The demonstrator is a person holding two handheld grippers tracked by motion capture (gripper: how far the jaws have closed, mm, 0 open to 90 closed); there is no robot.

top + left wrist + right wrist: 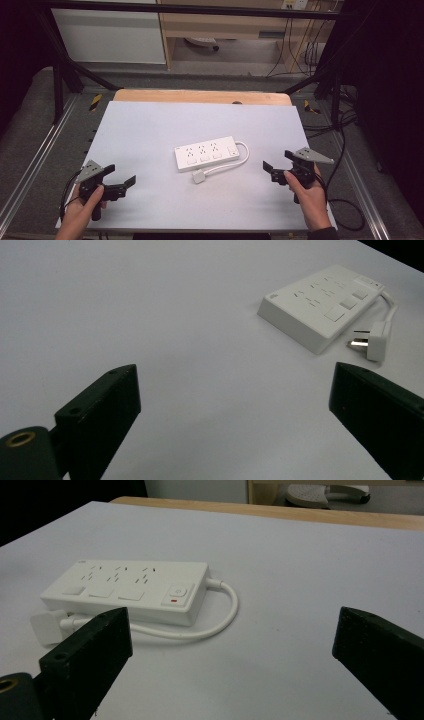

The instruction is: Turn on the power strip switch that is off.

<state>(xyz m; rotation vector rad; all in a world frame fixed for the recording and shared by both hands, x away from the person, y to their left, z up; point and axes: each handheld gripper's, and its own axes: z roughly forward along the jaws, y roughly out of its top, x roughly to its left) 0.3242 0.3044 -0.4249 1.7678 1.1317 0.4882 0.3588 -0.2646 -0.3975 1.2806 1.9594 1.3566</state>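
Note:
A white power strip [206, 153] with three socket groups and a switch lies in the middle of the white table top [150, 125]. Its short cable [243, 155] loops round to a white plug [199, 176] lying just in front of it. My left gripper [120, 175] hovers open at the near left, a hand holding it. My right gripper [278, 161] stands open to the right of the strip. In the left gripper view the strip [320, 302] and plug [372, 337] lie ahead to the right, beyond the wide-apart jaws. The right gripper view has the strip [130, 590] ahead to the left.
A wooden table edge [200, 96] runs along the far side of the white top. Black frame posts [59, 90] and cables [345, 150] stand around the table. Bare white surface lies between each gripper and the strip.

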